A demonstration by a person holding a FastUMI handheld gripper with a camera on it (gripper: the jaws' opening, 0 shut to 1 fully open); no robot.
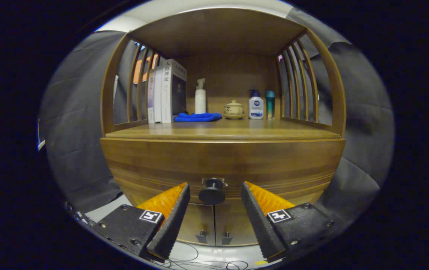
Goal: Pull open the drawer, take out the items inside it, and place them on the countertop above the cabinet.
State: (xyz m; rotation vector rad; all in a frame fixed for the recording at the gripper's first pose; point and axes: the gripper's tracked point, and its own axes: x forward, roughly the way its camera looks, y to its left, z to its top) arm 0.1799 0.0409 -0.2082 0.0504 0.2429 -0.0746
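Note:
A wooden cabinet faces me, its drawer front (pixel 221 165) shut under the countertop (pixel 221 131). A dark round knob (pixel 212 192) sticks out at the drawer's lower middle. My gripper (pixel 215 187) is open, one finger on each side of the knob with a gap on both sides. The knob sits between the fingertips, slightly ahead of them. The drawer's contents are hidden.
At the back of the countertop stand books (pixel 167 92), a white pump bottle (pixel 200 96), a folded blue cloth (pixel 197 117), a small lidded pot (pixel 233 109), a lotion bottle (pixel 256 105) and a teal bottle (pixel 270 104). Slatted sides flank the shelf. Two cabinet doors (pixel 214 225) lie below; cables run on the floor.

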